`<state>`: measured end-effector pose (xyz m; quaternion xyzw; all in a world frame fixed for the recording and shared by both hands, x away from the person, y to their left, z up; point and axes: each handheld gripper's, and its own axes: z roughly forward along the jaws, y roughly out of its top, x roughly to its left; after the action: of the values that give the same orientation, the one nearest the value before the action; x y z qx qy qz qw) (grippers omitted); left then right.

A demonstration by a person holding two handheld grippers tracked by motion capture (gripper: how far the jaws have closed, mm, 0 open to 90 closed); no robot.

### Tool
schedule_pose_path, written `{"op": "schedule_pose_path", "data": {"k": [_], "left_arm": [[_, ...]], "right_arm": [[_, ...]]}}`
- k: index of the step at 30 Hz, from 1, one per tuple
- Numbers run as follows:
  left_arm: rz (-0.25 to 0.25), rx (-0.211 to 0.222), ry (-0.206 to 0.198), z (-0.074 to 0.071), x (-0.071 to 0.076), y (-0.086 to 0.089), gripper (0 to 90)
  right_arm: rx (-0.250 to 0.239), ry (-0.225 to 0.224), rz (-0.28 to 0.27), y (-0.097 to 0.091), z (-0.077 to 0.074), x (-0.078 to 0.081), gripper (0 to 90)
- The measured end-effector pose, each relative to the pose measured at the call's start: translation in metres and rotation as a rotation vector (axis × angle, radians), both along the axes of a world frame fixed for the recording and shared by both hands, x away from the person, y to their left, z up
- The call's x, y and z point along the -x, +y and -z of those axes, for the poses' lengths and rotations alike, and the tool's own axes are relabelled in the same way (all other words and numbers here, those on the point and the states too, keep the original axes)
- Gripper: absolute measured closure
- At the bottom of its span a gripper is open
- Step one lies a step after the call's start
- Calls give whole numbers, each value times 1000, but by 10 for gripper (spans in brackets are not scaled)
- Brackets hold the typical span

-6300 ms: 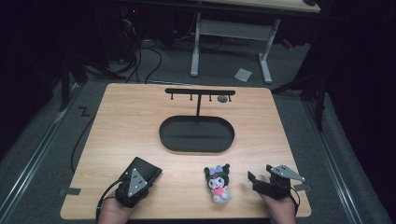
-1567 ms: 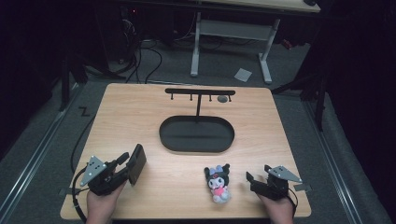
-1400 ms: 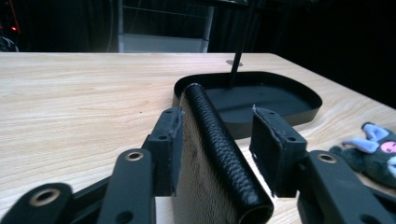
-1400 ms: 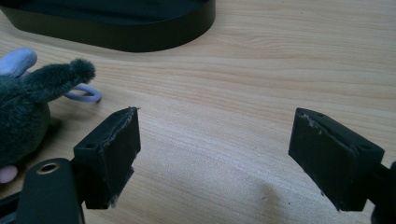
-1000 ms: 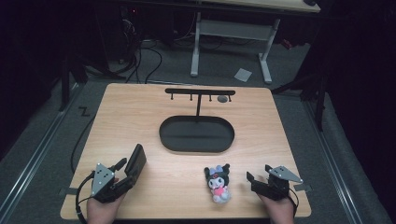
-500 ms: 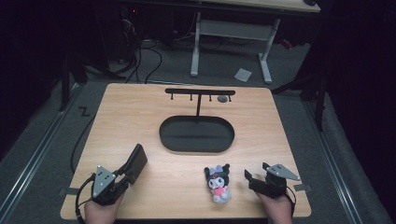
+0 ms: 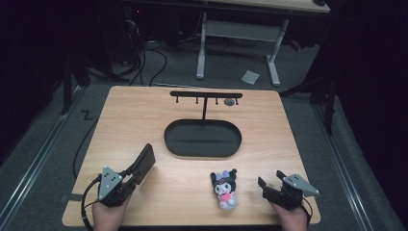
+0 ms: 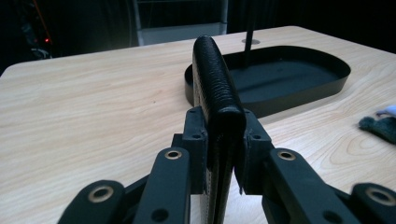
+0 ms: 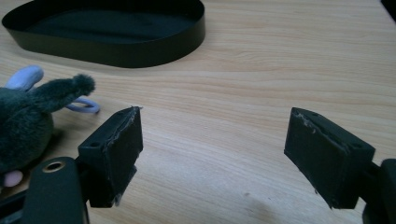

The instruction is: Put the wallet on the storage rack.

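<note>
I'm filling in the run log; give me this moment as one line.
left gripper: shut on black wallet | right gripper: open, nothing held | plush toy: on table | black tray: nothing in it

Evenly lit from above across the worktop [image 7: 144, 120]; dark, murky beyond its edges. Soft shadows, no glare; nearest parts slightly blurred.

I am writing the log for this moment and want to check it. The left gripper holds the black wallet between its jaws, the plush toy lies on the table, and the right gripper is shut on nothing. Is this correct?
Not quite: the right gripper is open, its jaws standing wide apart over bare wood in the right gripper view. The rest holds: the left gripper clamps the black wallet, and the plush toy lies on the table.
</note>
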<state>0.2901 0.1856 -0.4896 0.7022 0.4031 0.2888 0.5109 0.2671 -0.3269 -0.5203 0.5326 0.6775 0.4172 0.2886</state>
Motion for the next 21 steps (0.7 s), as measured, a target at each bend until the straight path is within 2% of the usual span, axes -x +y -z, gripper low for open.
{"op": "schedule_pose_path", "data": {"k": [3,7,8,10,11,13,15,17,19,20,21], "left_arm": [[8,2,-8,-1,-2,-3,769],[14,22,-18,-4,-5,-6,769],[16,35,-14,-4,-6,-7,769],[26,103,9,-6,-8,-7,769],[30,112,4,-7,-8,-8,769],[29,97,-6,-10,-9,-13,769],[33,106,-3,-13,-11,-15,769],[29,89,-5,-16,-15,-18,770],[25,81,-3,-18,-19,-20,770],[20,90,-1,-20,-21,-22,769],[15,96,-4,-21,-24,-24,769]], "right_arm": [[7,-8,38,-2,-1,3,187],[9,-11,43,-2,-1,3,153],[4,-8,40,-2,-1,3,152],[20,-2,29,-2,-1,2,150],[27,4,22,-2,-1,2,152],[36,26,17,-3,-2,1,153],[24,28,11,-4,-4,0,152],[30,20,2,-6,-6,-2,152],[9,70,-26,-7,-11,-6,169],[9,80,-45,-8,-13,-7,170],[27,73,-55,-8,-14,-6,168]]}}
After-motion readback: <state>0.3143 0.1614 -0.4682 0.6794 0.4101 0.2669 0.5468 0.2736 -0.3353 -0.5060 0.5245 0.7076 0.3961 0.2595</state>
